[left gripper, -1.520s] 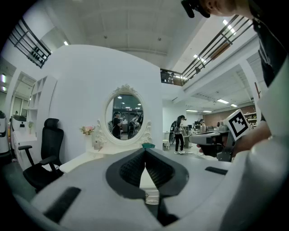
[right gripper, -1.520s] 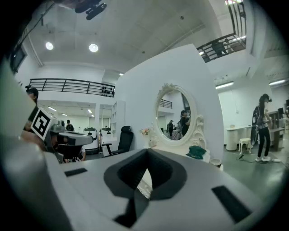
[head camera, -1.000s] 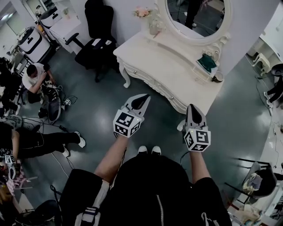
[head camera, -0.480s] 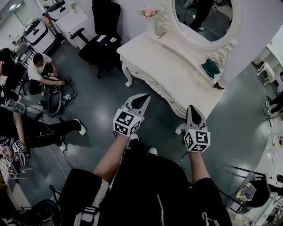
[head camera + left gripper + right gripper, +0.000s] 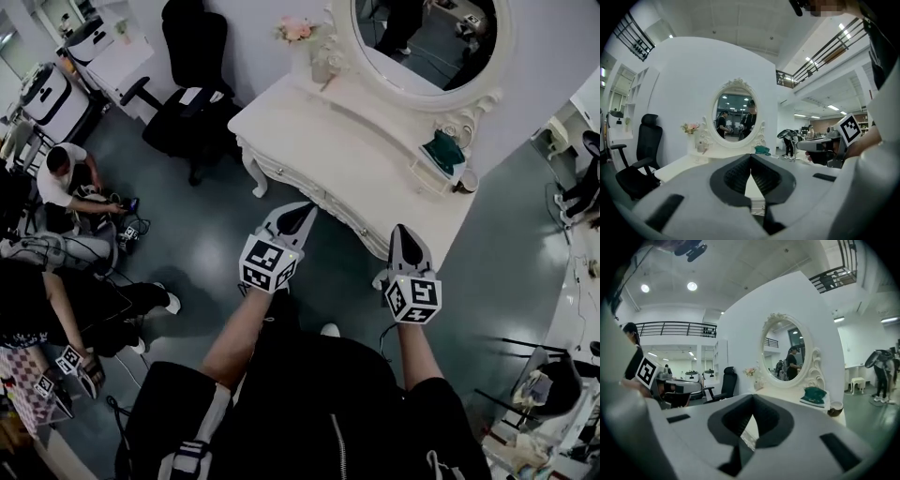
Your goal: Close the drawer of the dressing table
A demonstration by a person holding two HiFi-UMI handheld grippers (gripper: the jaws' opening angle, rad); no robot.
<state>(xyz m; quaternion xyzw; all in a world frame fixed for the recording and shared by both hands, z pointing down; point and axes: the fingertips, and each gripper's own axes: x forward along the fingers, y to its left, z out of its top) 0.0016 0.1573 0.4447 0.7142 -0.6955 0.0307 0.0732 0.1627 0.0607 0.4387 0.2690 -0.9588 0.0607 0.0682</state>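
Dressing table (image 5: 347, 141): white with carved legs, set slantwise against the white wall in the upper middle of the head view.
Drawer (image 5: 339, 208): in the front apron along the table's near edge, just ahead of both grippers. Whether it stands out from the apron cannot be told from above.
Left gripper (image 5: 305, 208): held out roughly level towards the apron, near the table's left half. In the left gripper view (image 5: 751, 155) its dark pads are pressed together at the tips with nothing between them, and the tabletop shows beyond.
Right gripper (image 5: 405, 228): beside the left one and apart from it, aimed at the table's right end. In the right gripper view (image 5: 753, 397) its jaws are likewise pressed together and hold nothing.
Contact: neither gripper is seen touching the table.
Mirror (image 5: 422, 42): an oval in an ornate white frame, upright at the back of the table, with standing figures reflected in it.
Tabletop items: pink flowers (image 5: 295, 28) at the left back corner, a green object (image 5: 441, 148) on a small raised stand towards the right, and a small dark bowl (image 5: 464, 180) just beside that stand.
Office chair (image 5: 187, 84): black, on the floor left of the table.
Bystanders: a seated person (image 5: 66, 173) at the left edge, among cables on the dark floor (image 5: 506, 262).
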